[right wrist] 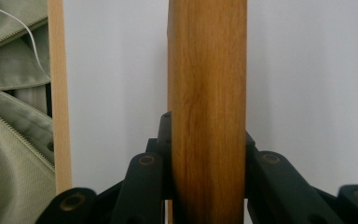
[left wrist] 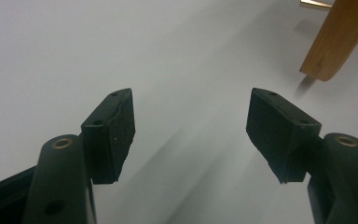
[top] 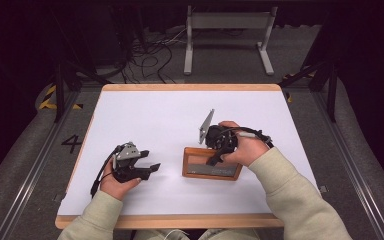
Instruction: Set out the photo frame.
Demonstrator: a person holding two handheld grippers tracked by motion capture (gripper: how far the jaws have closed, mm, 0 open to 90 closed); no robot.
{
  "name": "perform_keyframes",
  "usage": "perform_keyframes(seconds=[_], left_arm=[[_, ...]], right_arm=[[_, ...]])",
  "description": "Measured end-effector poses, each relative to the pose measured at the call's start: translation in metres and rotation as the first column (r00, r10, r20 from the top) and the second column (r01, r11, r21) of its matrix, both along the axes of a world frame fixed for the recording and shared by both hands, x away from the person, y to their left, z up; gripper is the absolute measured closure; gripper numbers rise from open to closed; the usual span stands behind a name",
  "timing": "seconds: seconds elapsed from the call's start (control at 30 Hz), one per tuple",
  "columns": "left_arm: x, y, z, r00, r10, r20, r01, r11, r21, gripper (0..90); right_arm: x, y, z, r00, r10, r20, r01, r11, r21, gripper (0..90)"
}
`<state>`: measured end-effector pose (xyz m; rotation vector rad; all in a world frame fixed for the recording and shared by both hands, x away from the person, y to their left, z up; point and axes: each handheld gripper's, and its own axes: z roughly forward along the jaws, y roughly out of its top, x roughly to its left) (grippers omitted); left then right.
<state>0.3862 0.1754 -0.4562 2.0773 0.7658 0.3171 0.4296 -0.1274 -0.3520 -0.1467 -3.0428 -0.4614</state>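
A wooden picture frame (top: pixel 212 164) with a dark glass pane lies just right of the table's middle. My right gripper (top: pixel 219 151) points down at the frame's right part, its jaws shut on the wooden rail. In the right gripper view that frame rail (right wrist: pixel 208 102) runs upright between the two black jaws of the right gripper (right wrist: pixel 208 154), which press on both its sides. My left gripper (top: pixel 149 167) rests low at the front left, pointing right toward the frame. In the left gripper view the left gripper (left wrist: pixel 191 126) stands open over bare white table, with a corner of the frame (left wrist: pixel 338 37) at the upper right.
The white table top (top: pixel 150 115) has a wooden rim (top: pixel 180 220); its front rim (right wrist: pixel 58 93) and the person's olive jacket (right wrist: pixel 9 140) lie left of the held rail. A metal stand (top: pixel 227 30) and cables (top: pixel 150 57) are on the floor beyond the table.
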Motion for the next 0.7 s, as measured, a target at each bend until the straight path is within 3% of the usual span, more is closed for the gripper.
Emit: perform_keyframes(seconds=[0.2, 0.43, 0.63, 0.7], left_arm=[[0.0, 0.0, 0.0, 1.0, -0.004, 0.001, 0.004, 1.0, 0.003, 33.2], [0.0, -0.001, 0.0, 1.0, -0.004, 0.0, 0.004, 1.0, 0.005, 33.1], [0.0, 0.0, 0.0, 1.0, -0.001, 0.0, 0.001, 1.0, 0.001, 33.1], [0.0, 0.0, 0.0, 1.0, -0.001, 0.0, 0.001, 1.0, 0.002, 33.1]], right_arm=[[0.004, 0.003, -0.008, 0.9994, 0.027, -0.023, -0.026, 0.9992, 0.031, 73.6], [0.011, 0.0, -0.009, 0.999, 0.021, -0.041, -0.019, 0.9982, 0.056, 71.3], [0.013, -0.005, -0.007, 0.9968, -0.056, 0.057, 0.051, 0.9959, 0.075, 52.5], [0.015, -0.007, -0.007, 0.9927, -0.088, 0.083, 0.078, 0.9907, 0.111, 46.7]])
